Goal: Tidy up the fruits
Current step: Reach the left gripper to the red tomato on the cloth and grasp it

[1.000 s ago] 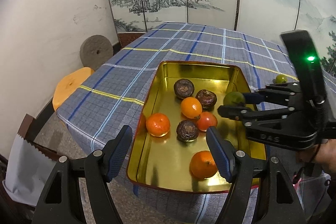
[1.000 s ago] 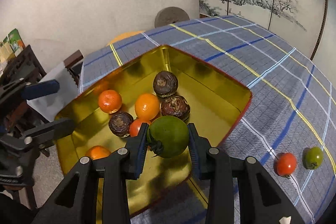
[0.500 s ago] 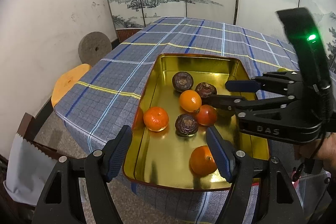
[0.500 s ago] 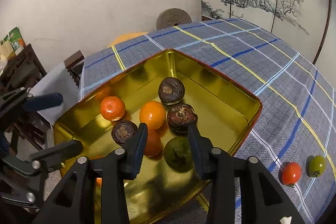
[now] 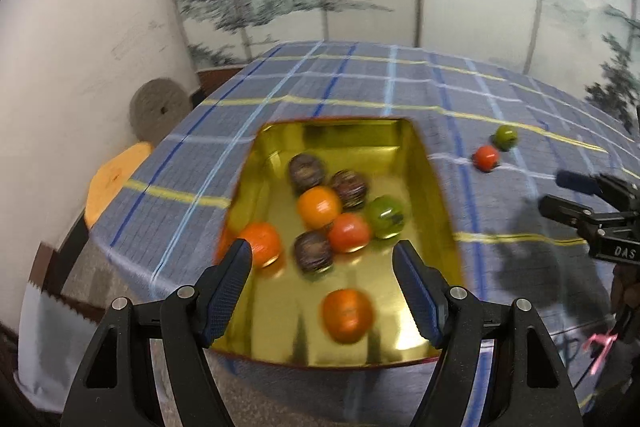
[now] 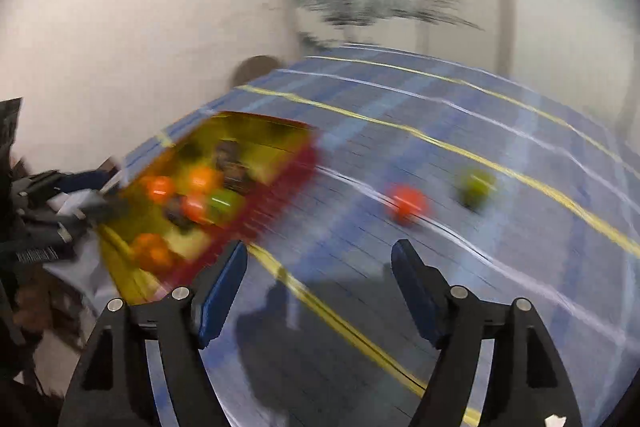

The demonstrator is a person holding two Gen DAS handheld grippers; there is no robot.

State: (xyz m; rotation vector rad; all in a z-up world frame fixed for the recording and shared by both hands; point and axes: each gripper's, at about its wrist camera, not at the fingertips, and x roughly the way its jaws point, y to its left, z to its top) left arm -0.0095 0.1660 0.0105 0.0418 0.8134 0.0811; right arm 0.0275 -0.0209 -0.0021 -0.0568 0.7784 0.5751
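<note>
My grippers: while both views smear with motion, my left gripper [image 5: 322,285] hangs with its fingers spread apart and bare over the near end of the tray; my right gripper [image 6: 318,277] is also spread wide with nothing between its fingers, above the checked cloth.
Tray: the gold tray [image 5: 434,187] sits on the blue plaid surface [image 5: 360,87]; in my right view it lies off to the left [image 6: 256,131].
Green fruit in tray: the green tomato [image 5: 386,217] rests on the tray floor just beside a red tomato [image 5: 349,231].
Other tray fruit: an orange [image 5: 319,207], three dark brown fruits, the nearest [image 5: 313,251], and two more oranges toward the near end.
Loose fruit: a small red tomato [image 6: 406,203] and a small green tomato [image 6: 476,187] lie near each other on the surface, ahead of my right gripper and well apart from the tray.
</note>
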